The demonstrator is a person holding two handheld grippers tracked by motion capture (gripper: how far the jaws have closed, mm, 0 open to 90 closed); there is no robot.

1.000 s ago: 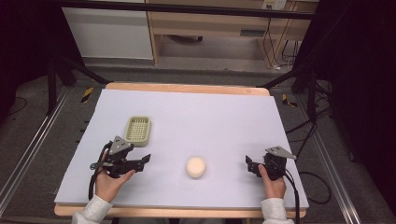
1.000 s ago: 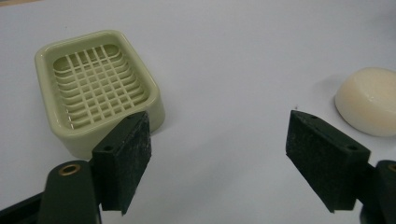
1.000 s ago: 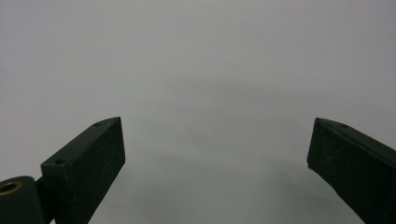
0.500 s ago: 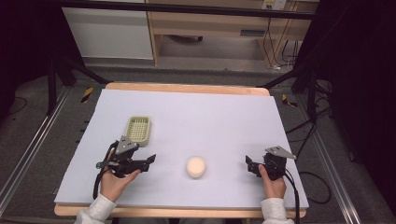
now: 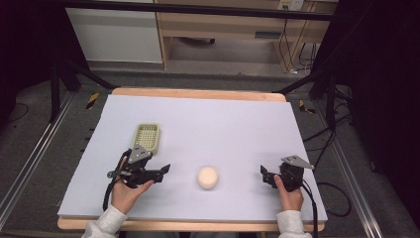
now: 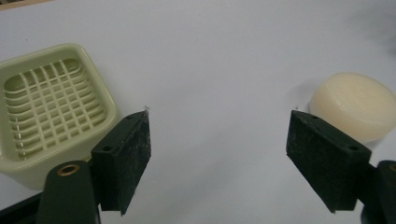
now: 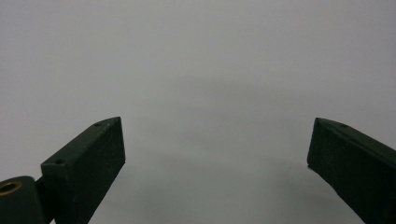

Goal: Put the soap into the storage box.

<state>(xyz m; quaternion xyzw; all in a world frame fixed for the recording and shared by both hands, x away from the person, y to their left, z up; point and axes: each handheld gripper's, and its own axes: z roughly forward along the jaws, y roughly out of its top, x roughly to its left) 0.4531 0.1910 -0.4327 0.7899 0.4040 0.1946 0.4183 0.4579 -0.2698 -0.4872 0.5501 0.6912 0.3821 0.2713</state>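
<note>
The round cream soap bar point(image 5: 207, 177) lies on the white sheet point(image 5: 223, 124) that covers the table, near the front edge and roughly midway between the person's two hands. It sits flat, with nothing touching it. In the left gripper view the same bar point(image 6: 353, 105) shows just beyond the tip of one black jaw, outside the gap, not between the jaws.

The left gripper point(image 5: 161, 172) hovers low just to the left of the bar, pointing towards it, and its jaws stand wide apart with bare sheet between them point(image 6: 218, 140). Right behind that gripper, a little farther up the table, rests the pale green soap dish point(image 5: 146, 137), upright, with a slotted grid floor; from the left gripper view the dish point(image 6: 51, 107) lies just beside the other jaw, and I cannot tell whether they touch.

The right gripper point(image 5: 264, 175) is held well off to the right of the bar, near the sheet's front right corner. Its jaws also gape wide point(image 7: 217, 154), holding nothing, over plain sheet.
</note>
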